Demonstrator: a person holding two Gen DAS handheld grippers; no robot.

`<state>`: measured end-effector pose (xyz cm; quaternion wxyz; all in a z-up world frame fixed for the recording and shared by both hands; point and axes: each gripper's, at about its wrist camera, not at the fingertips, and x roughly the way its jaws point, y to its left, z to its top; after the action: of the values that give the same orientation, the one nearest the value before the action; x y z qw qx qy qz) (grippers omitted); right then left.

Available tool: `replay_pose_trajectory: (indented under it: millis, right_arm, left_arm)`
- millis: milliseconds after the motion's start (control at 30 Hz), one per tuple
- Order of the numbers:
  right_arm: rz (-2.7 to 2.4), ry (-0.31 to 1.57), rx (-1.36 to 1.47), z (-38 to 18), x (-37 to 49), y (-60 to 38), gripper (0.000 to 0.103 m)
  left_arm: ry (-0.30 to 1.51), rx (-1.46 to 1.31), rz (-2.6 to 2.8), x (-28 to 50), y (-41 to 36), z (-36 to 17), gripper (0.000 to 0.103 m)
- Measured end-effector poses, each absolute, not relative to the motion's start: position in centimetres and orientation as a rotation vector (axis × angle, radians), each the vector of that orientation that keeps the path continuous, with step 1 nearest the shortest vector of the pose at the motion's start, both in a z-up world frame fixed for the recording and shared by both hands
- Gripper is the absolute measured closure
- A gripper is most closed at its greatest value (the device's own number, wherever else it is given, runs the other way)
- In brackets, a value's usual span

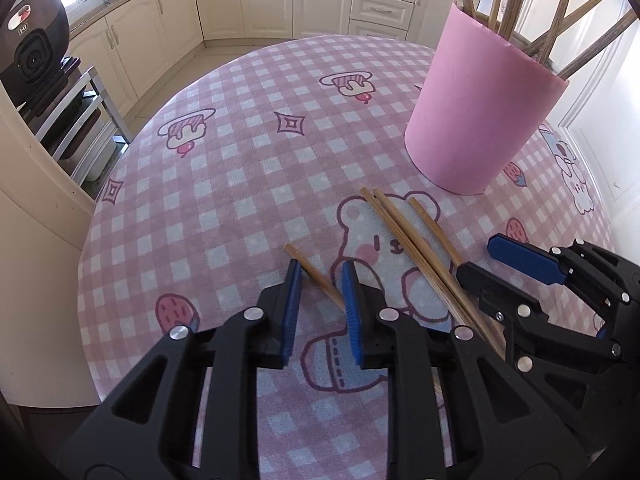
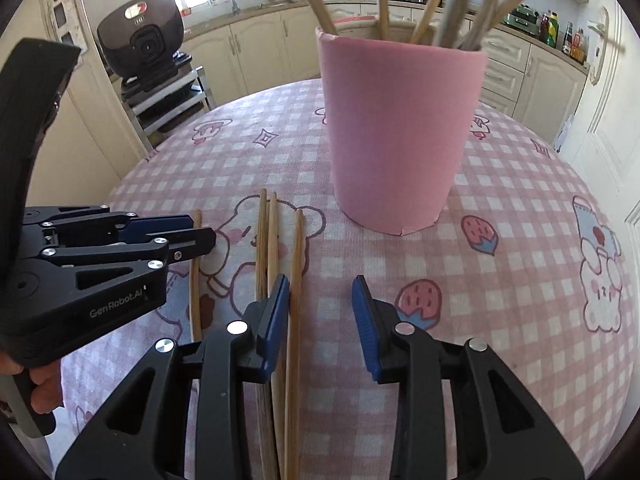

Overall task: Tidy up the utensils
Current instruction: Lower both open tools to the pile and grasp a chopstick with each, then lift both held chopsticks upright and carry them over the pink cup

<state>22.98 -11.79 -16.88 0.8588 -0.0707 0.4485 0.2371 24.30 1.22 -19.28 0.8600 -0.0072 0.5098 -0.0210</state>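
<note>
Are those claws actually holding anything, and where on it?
Nothing is clearly held. The left gripper straddles a lone chopstick near its far end; a firm pinch cannot be told. The right gripper is open.

Both wrist views close, angled down over table [image 1: 240, 184]; shared: pink holder [image 1: 480, 120], loose chopsticks [image 2: 276, 248].

The tall sticks in the pink cup [image 2: 400, 136] are cut off by the top edge, so their ends cannot be seen. The near ends of the chopsticks [image 2: 294, 320] hide under the right gripper [image 2: 320, 312]. One chopstick [image 1: 316, 276] passes behind the left gripper [image 1: 320, 292]; maybe it is pinched, hard to tell.
</note>
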Motion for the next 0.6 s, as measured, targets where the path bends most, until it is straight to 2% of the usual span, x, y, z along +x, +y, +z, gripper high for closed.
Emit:
replay_pose_trajectory:
  millis: [233, 333, 600]
  right_arm:
    - [0.484, 0.956, -0.25, -17.1, 23.8, -9.9, 0.085]
    - [0.484, 0.955, -0.279, -17.1, 24.0, -9.3, 0.098]
    - [0.498, 0.94, -0.209, -16.3, 23.4, -10.5, 0.098]
  left_arm:
    - [1.064, 0.004, -0.052, 24.3, 0.3, -19.3, 0.088]
    - [1.062, 0.002, -0.071, 24.3, -0.3, -19.3, 0.091]
    - [1.056, -0.089, -0.157, 23.6, -0.2, -18.4, 0.097]
